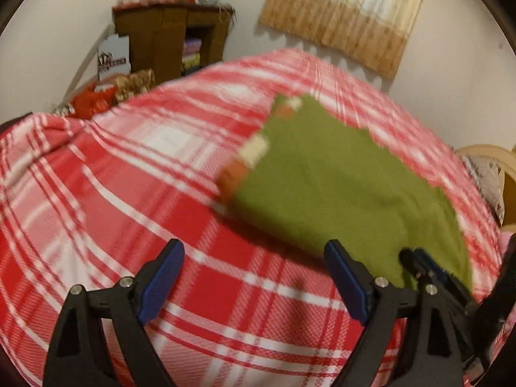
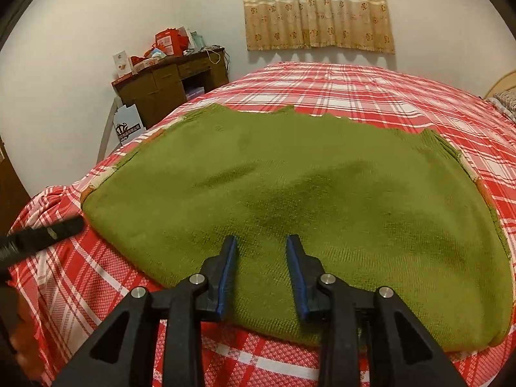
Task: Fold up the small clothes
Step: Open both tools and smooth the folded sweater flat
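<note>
Green knit garment (image 2: 306, 200) lies flat on my plaid bed (image 1: 129, 193); left gripper (image 1: 254, 277) gapes wide over bare bedspread, right gripper (image 2: 261, 267) half-open, pinching nothing, above the near hem; only the left view shows bare bedspread beside it

Wide-open left gripper (image 1: 254, 258), green garment (image 1: 348, 193), red plaid bedspread (image 1: 129, 177)

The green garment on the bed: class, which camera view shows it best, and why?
The right wrist view: the green garment is sharp and close, its knit weave visible. The left wrist view shows it blurred, farther off, with orange and cream patches along one edge.
</note>
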Demonstrator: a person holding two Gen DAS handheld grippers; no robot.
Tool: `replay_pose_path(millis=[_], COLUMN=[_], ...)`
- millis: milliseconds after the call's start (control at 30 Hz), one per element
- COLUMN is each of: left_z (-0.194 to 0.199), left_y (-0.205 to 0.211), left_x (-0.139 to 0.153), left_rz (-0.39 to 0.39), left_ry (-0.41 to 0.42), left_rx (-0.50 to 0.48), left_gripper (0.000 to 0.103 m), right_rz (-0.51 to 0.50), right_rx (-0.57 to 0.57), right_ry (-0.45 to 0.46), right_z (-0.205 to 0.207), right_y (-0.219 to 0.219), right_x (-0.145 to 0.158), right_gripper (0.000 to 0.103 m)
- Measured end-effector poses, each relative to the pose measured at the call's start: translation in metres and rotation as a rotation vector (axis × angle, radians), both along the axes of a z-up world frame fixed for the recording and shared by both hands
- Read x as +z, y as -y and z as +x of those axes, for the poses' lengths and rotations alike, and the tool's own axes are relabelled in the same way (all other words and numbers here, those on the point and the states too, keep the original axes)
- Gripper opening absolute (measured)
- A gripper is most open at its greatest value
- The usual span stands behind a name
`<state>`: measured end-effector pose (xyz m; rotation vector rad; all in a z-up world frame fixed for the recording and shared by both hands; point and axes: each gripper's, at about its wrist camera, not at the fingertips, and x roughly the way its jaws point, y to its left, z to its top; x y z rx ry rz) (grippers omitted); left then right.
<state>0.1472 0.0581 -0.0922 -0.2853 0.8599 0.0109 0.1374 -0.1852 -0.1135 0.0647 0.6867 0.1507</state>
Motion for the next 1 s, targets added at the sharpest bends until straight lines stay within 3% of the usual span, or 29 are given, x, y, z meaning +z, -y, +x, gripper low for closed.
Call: replay_pose_path(millis=[200,267,333,400,533,633,733,800,900,1000], left_z=[0.010,0.017,0.026,0.037,0.053,0.067,0.077,0.077,0.067,0.066], left_y=[0.012,0.009,0.002,-0.003,0.008,0.013,0.007,-0.001,0.000,0.000], left_x=[-0.006,-0.003,0.000,-0.001,0.000,0.002,0.000,-0.007,-0.012,-0.011], left_rz=[0.032,-0.022,-0.143,-0.211,-0.158,-0.182,-0.250,-0.282,-0.228,-0.216], left_ry=[0.008,0.018,0.035,0.040,0.060,0.076,0.098,0.100,0.127,0.129], left_rx=[0.004,0.008,0.010,0.036,0.037,-0.021,-0.024,0.009,-0.006,-0.017], left_gripper=[0.091,0.091,0.091,0.091,0.091,0.089,0.083,0.074,0.059,0.059], right_rz=[0.020,0.020,0.017,0.019,0.016,0.011,0.015,0.017,0.022,0.016], right_rx=[0.014,0.017,0.021,0.028,0.034,0.033,0.034,0.035,0.038,0.041], right_ry=[0.006,0.008,0.009,0.010,0.011,0.012,0.012,0.012,0.012,0.013], right_z=[-0.001,-0.001,-0.001,-0.001,-0.001,-0.001,-0.001,-0.001,-0.001,-0.001], right_y=[0.003,0.003,0.002,0.001,0.000,-0.001,-0.001,-0.001,-0.003,-0.003], right_x=[-0.001,-0.001,-0.001,-0.001,-0.002,-0.001,-0.002,-0.002,-0.003,-0.003], right_gripper=[0.039,0.040,0.043,0.046,0.047,0.047,0.047,0.048,0.049,0.050])
